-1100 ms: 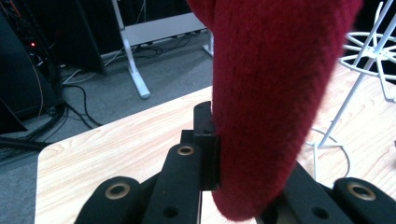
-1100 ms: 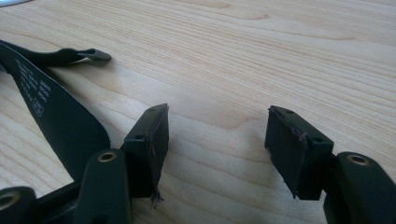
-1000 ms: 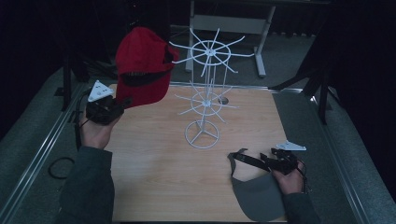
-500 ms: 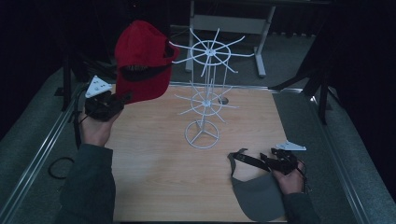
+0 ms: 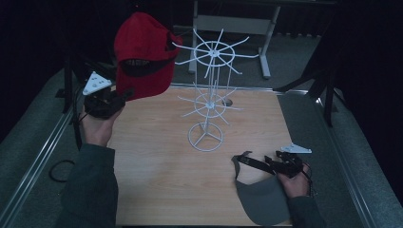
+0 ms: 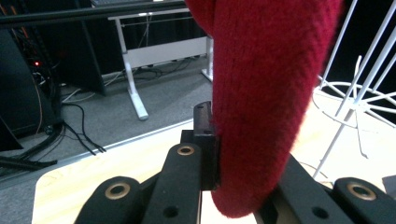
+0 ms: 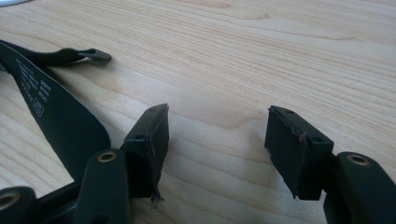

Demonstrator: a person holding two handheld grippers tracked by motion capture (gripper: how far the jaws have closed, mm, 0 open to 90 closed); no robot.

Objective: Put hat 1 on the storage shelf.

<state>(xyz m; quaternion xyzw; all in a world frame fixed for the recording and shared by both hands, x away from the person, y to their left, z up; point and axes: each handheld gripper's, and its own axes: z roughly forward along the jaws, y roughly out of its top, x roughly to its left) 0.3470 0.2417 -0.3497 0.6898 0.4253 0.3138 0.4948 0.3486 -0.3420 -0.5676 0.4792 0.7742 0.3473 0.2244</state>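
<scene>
Raised a little higher and carried nearer the top ring of the white wire rack (image 5: 209, 95) than half a second ago, the red cap (image 5: 142, 52) is held in the air above the far left part of the table (image 5: 157, 171). It is gripped by the left gripper (image 5: 119, 97), whose fingers (image 6: 205, 140) are closed on the cap's brim; in the left gripper view the brim is seen edge-on, pressed against one finger and hiding the other. The cap's crown is seen just beside the rack's upper spokes, though whether they touch cannot be told. The right gripper (image 5: 275, 164) has been kept where it was, low over the near right of the table, its fingers (image 7: 149, 133) spread wide and holding nothing. A grey cap (image 5: 261, 194) lies flat beside it, its dark strap (image 7: 56, 107) just left of the fingers.
</scene>
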